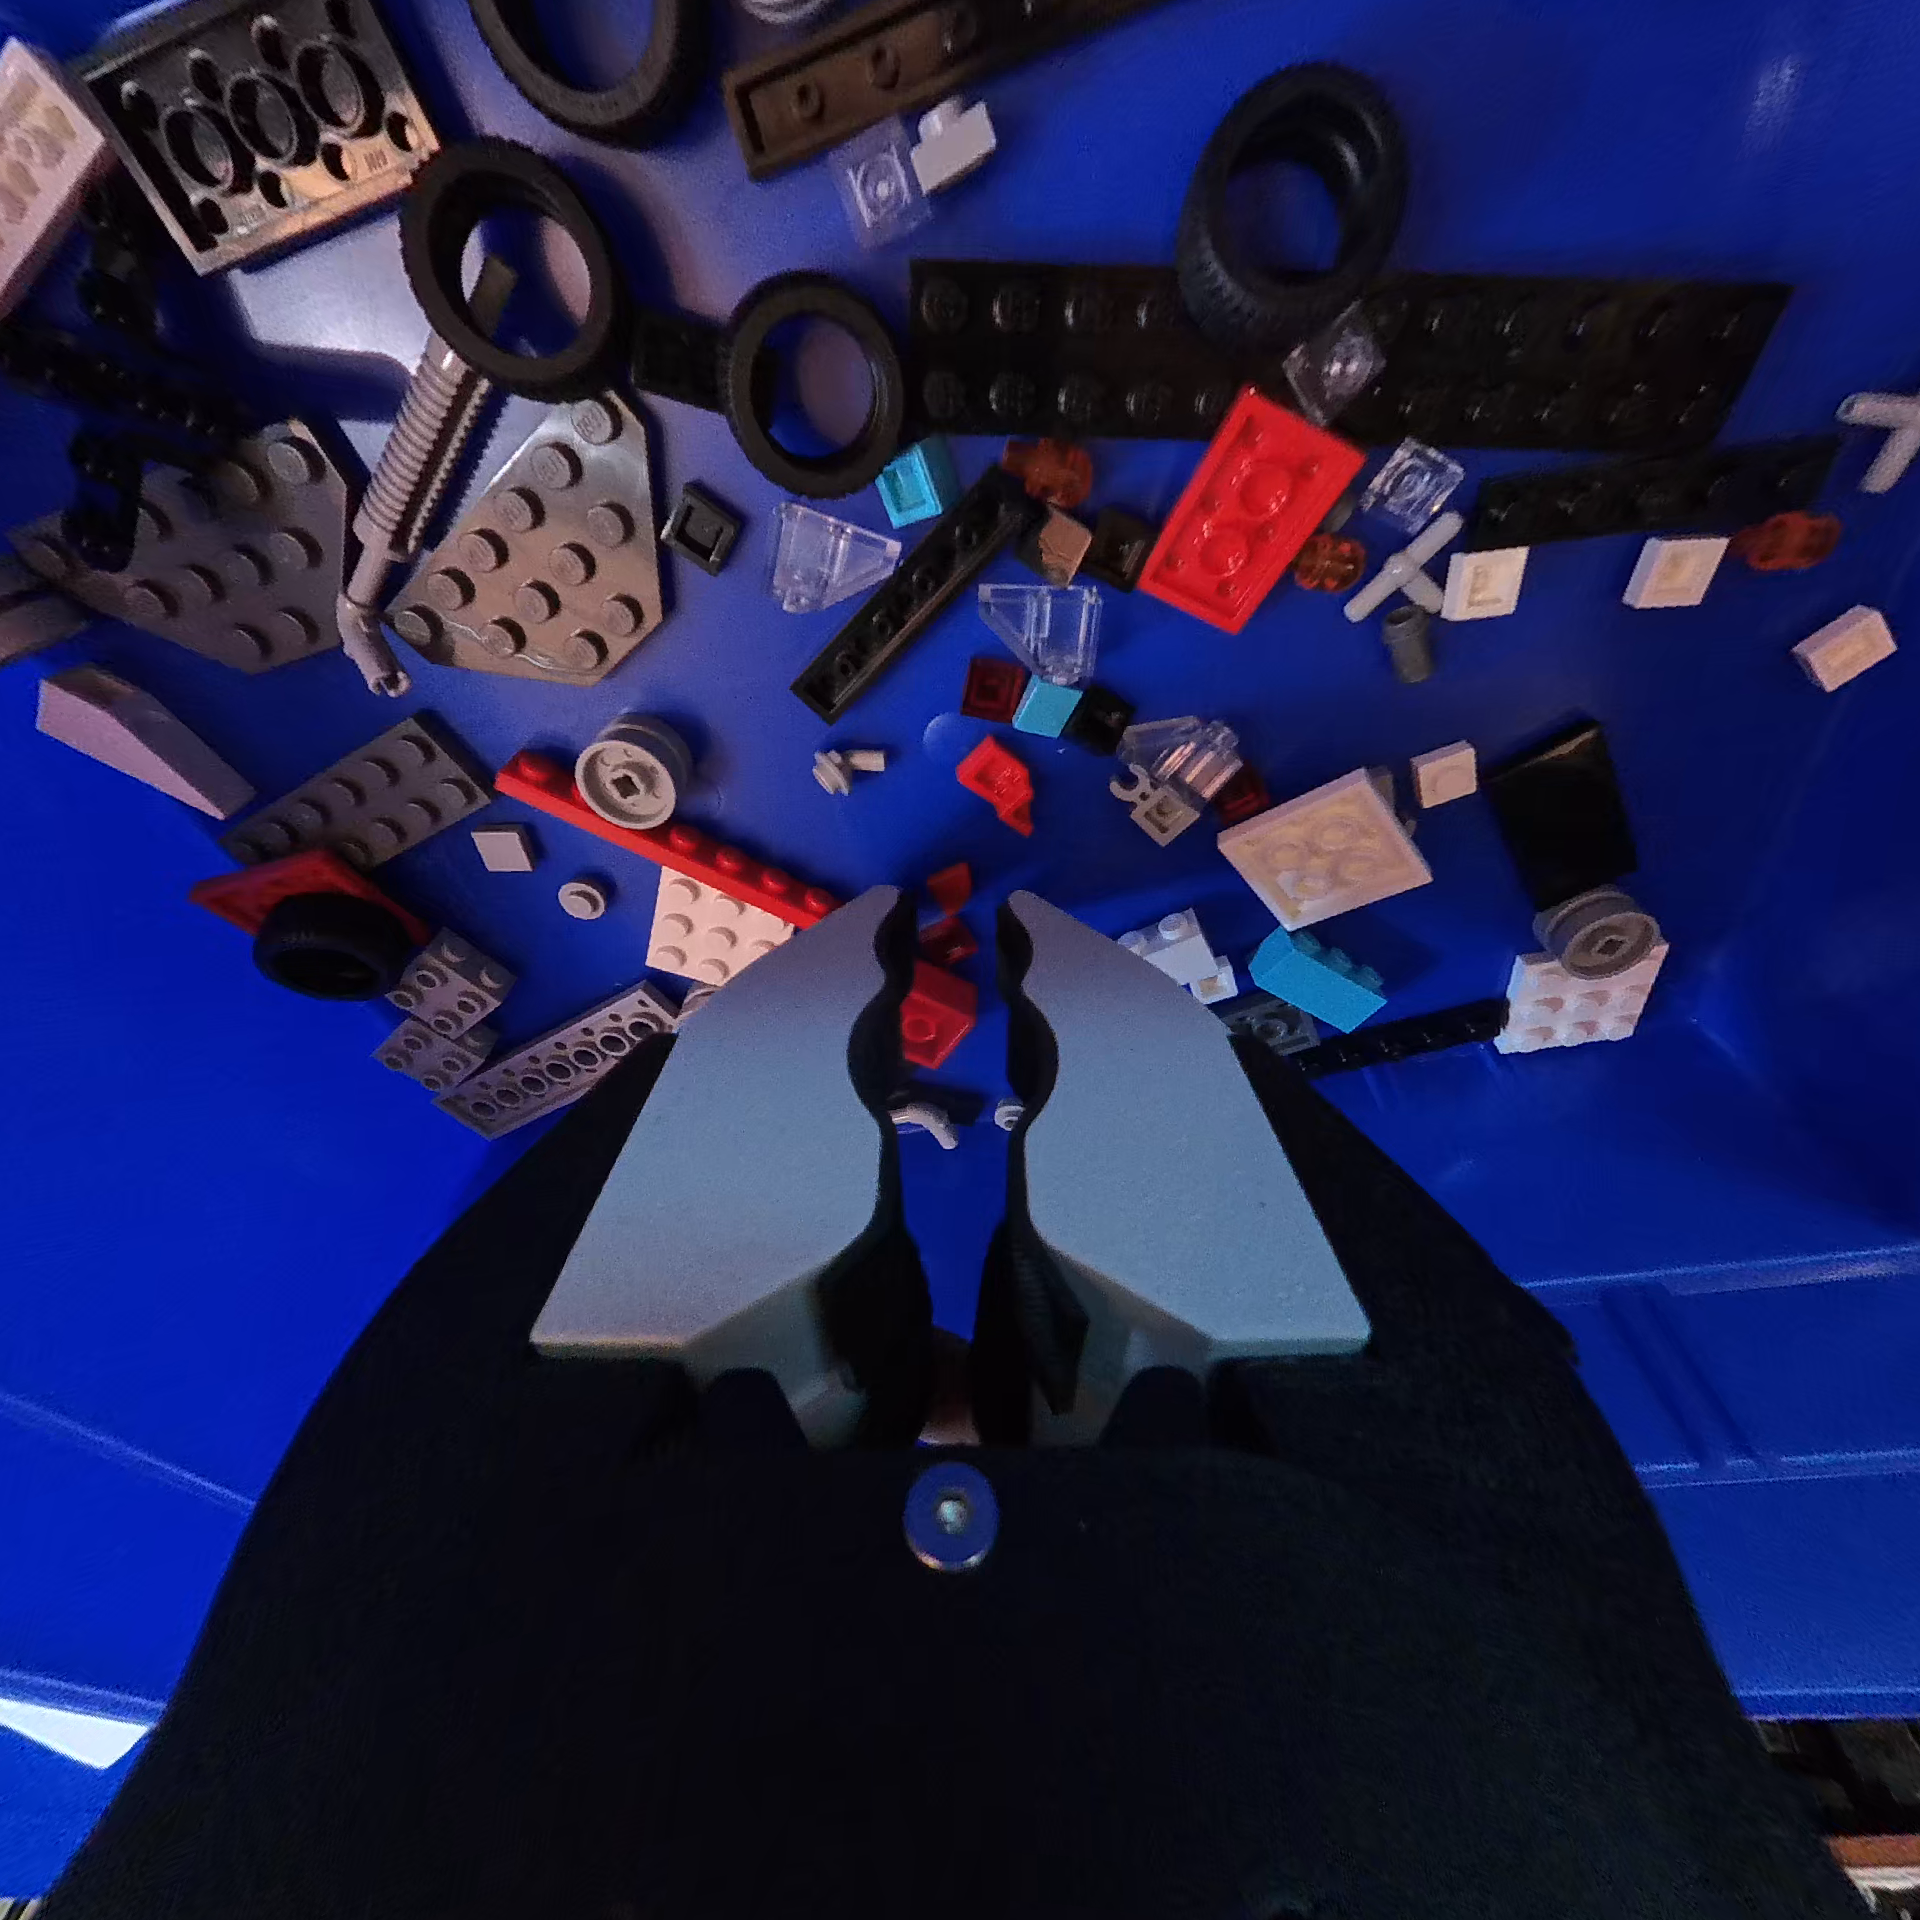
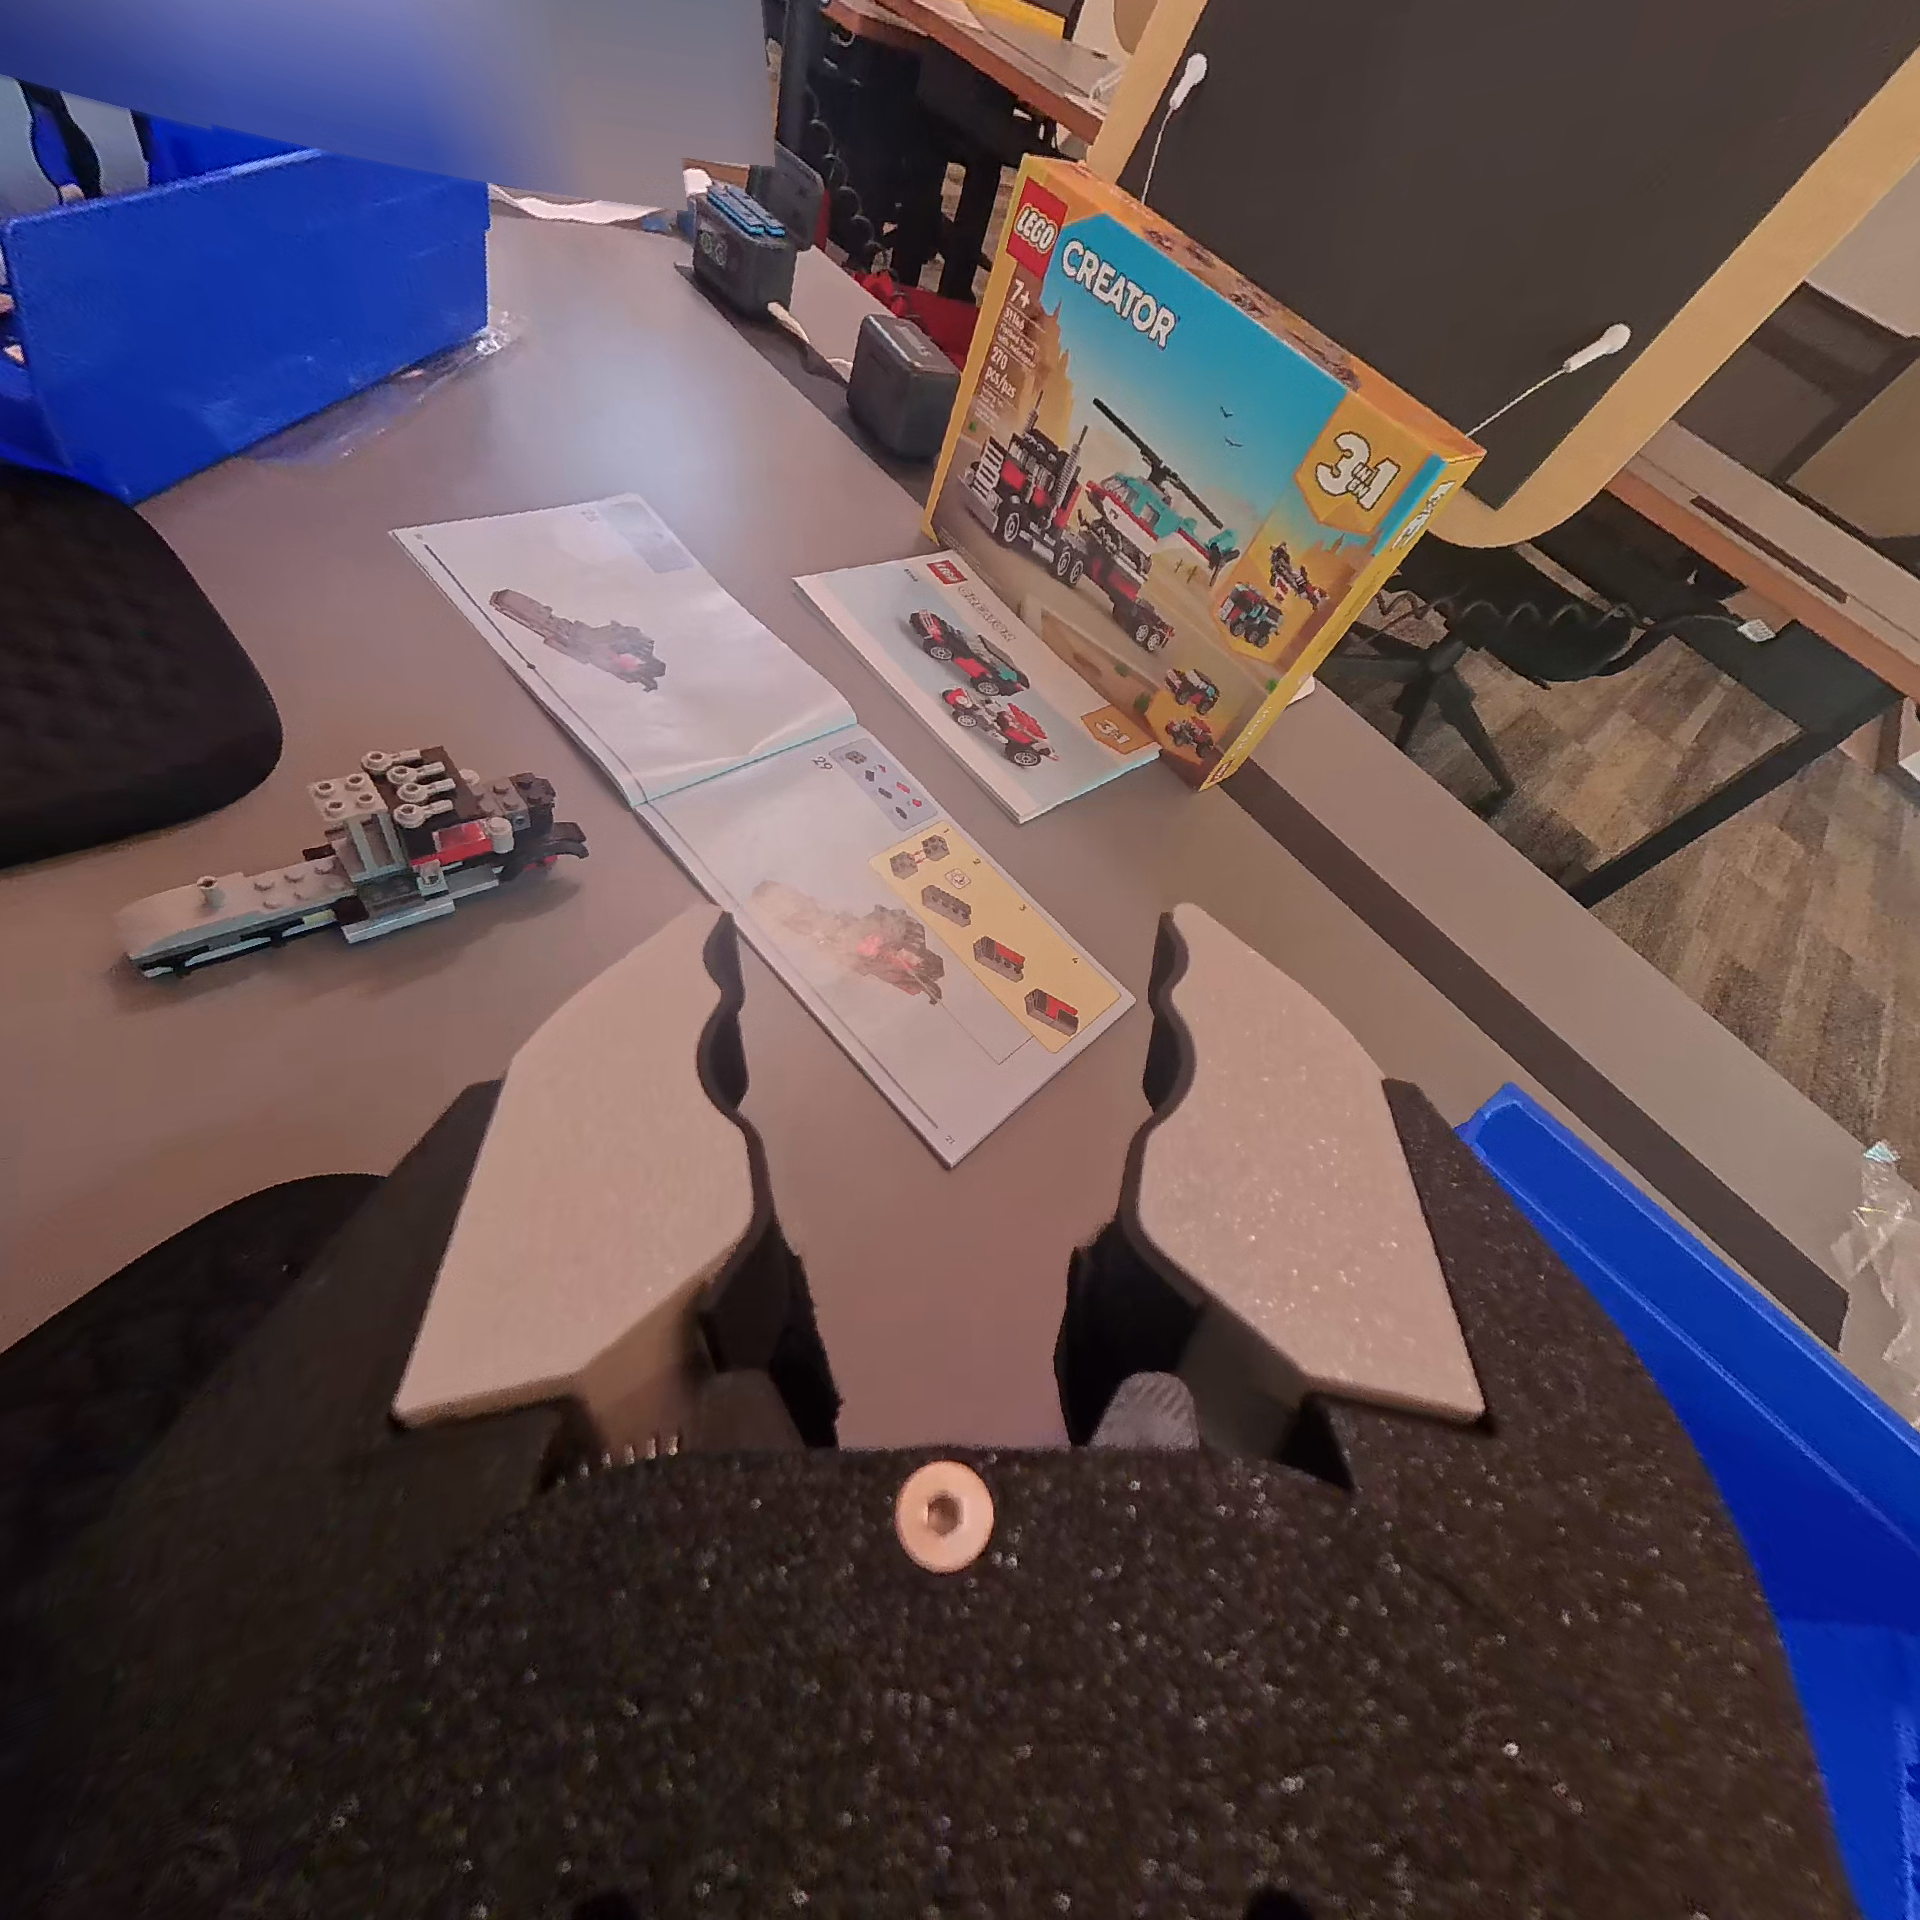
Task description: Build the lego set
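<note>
Left hand-held gripper, jaws narrow, hovers over small red bricks at centre frame in the blue bin — descend straight, straddle one only; right hand-held gripper gapes wide, empty, above the desk — the half-built model mid-left.

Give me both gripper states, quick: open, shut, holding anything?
Left gripper: jaws narrowly apart over small red bricks in the blue bin; gripping nothing visibly.
Right gripper: wide open, empty, above the table.
</note>
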Motion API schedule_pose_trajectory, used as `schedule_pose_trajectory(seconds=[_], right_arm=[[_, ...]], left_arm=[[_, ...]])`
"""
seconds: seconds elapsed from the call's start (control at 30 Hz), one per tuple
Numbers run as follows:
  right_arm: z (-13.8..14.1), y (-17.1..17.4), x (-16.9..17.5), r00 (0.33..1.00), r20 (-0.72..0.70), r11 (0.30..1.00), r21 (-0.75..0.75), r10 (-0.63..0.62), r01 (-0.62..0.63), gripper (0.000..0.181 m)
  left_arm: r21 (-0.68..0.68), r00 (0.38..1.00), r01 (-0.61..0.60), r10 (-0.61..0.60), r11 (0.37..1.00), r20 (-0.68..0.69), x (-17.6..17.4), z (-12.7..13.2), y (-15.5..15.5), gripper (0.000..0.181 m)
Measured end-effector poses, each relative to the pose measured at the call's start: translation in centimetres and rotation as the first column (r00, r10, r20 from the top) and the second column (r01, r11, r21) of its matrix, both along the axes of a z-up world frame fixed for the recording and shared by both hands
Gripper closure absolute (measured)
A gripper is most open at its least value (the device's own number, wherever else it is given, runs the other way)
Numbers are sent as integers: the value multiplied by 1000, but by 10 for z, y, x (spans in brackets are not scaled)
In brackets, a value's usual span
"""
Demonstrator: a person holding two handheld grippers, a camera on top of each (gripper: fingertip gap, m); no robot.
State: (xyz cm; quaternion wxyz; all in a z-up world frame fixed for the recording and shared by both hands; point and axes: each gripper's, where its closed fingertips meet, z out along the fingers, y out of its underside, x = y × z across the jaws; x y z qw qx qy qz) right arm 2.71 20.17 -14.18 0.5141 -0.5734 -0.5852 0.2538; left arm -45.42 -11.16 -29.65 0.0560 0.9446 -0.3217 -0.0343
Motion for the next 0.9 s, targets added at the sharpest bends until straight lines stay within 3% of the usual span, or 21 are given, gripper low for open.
schedule_pose_trajectory(seconds=[0.33, 0.43, 0.53, 0.67, 0.8, 0.9], right_arm=[[-4, 0, -1, 1000, 6, 1000, -12, 7, -7, 105], [-5, -2, -4, 1000, 0, 1000, -22, 19, -19, 105], [-5, -8, -11, 998, -11, 998, -30, 55, -55, 105], [-5, -22, -27, 991, -35, 990, -44, 129, -130, 106], [3, -53, -51, 954, -116, 957, -53, 277, -284, 111], [11, -87, -69, 885, -185, 902, 12, 426, -432, 120]], left_arm=[[13, 1000, -15, 15, 1000, 17, 3, 0, 3, 173], [85, 999, -46, 44, 995, 32, 9, 8, 12, 173], [225, 993, -106, 93, 968, 67, 22, 32, 31, 174], [461, 972, -170, 73, 871, 221, 74, 84, 73, 174], [605, 933, -87, -149, 791, 329, 149, 133, 111, 174], [630, 845, -4, -335, 777, 418, 213, 156, 130, 174]])
